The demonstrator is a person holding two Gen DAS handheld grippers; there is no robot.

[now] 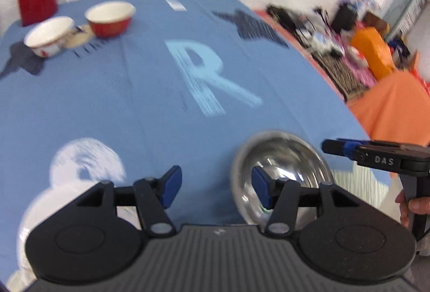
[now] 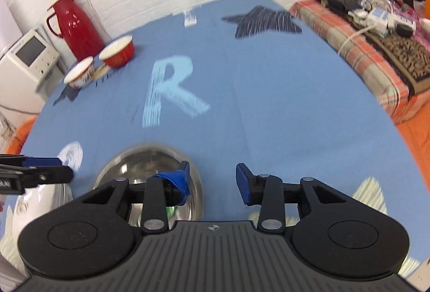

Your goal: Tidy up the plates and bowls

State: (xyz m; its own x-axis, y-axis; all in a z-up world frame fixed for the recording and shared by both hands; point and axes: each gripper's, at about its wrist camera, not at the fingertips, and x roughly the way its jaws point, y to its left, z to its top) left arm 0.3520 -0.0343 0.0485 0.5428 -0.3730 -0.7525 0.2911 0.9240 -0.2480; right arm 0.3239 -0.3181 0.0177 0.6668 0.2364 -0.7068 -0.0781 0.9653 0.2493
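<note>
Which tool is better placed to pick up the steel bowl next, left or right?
Slightly the left, though it is close. The steel bowl sits between both open tools. The left tool has one finger over the rim; the right tool does too.

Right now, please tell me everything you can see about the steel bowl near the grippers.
The steel bowl is round, shiny and mirror-like inside, apparently metal, and looks empty. It sits upright on the blue tablecloth, at the near side, between the two open grippers. Neither gripper holds it. In the right wrist view a white dish lies just beside it; contact is unclear.
</note>
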